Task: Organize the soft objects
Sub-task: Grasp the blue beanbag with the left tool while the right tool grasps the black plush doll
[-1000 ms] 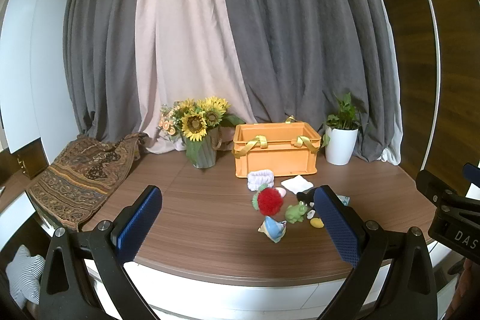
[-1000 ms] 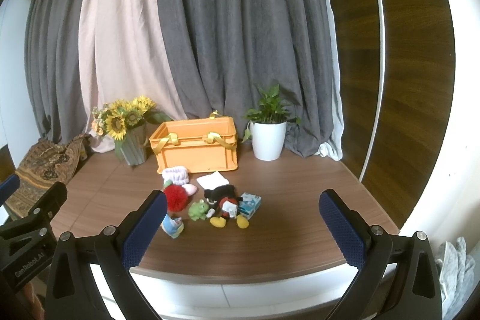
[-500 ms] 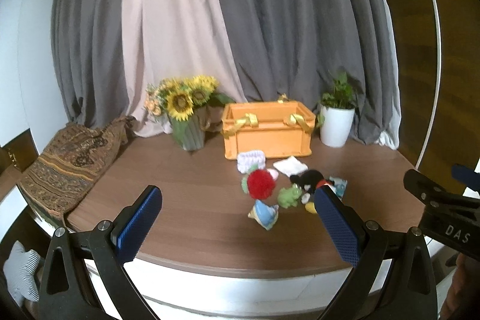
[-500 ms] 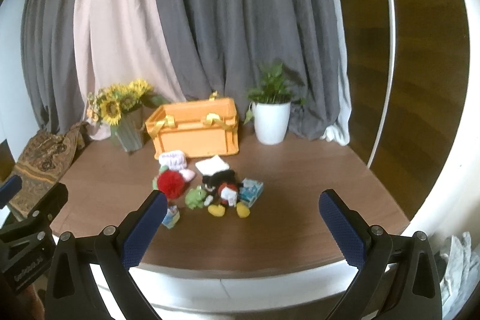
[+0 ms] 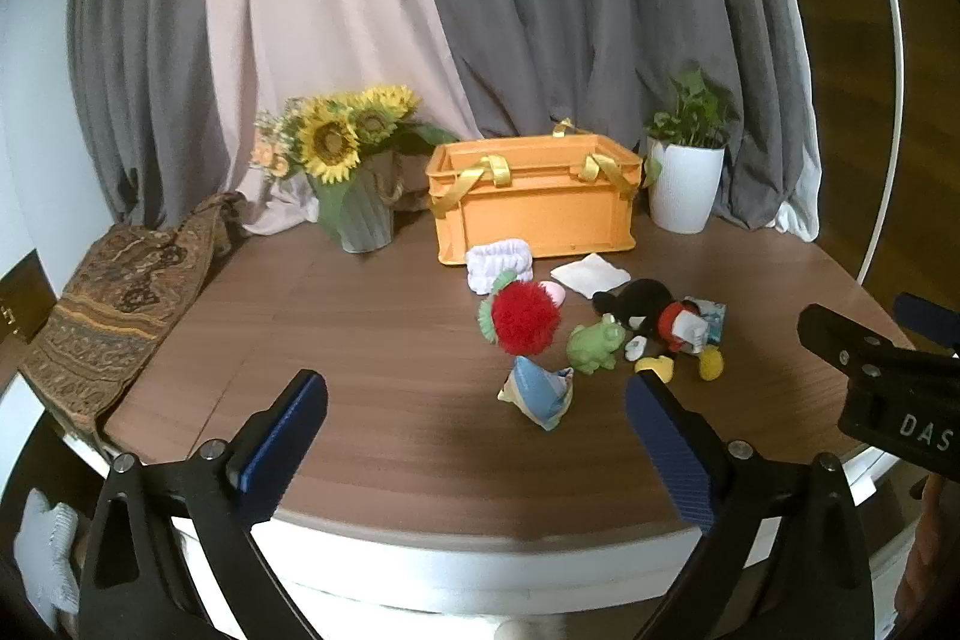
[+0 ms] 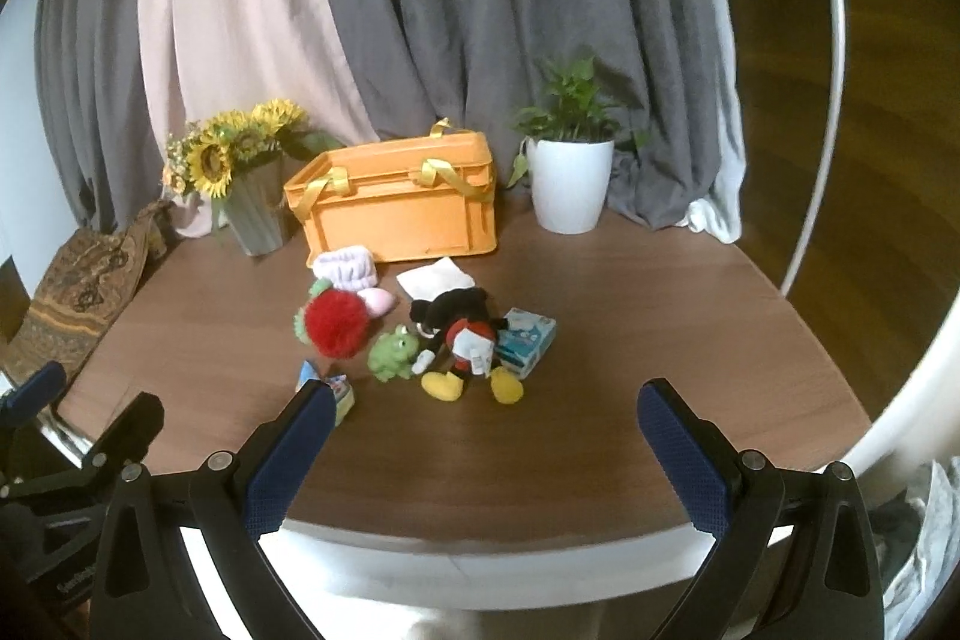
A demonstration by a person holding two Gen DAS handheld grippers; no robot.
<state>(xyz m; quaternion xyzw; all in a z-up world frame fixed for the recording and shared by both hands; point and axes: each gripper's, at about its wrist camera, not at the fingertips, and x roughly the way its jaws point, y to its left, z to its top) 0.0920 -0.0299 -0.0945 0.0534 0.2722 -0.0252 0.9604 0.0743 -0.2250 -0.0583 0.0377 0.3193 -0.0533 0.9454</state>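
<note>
Both tools hang at the near edge of the table (image 6: 600, 430), and neither has anything in it: the left gripper (image 5: 477, 403) stands spread wide, and the right gripper (image 6: 480, 415) is just as released, its blue pads well apart. Everything to be tidied sits in a loose huddle in front of the orange crate (image 6: 399, 208). Nearest the crate are a rolled white cloth (image 5: 499, 267) and a flat folded white cloth (image 5: 591, 274); a little further out from it lie a red pompom toy (image 6: 336, 323), a small green frog (image 6: 393, 353), a black mouse plush (image 6: 459, 331) on its back with yellow shoes toward us, a pale blue tissue pack (image 6: 527, 340) just beside the mouse, and farthest from the crate a small blue-and-cream stuffed piece (image 5: 537, 391). All of this looks light and squashy, so I would expect it to give under the pads rather than slip; the mouse's round body or the pompom's middle seem the surest places to pinch, while the flat cloth would likely need a pinch at a raised fold or edge. The crate has yellow ribbon handles draped over its rim; from here I cannot see inside it, so I cannot say what it holds. Nothing seems put away yet.
</note>
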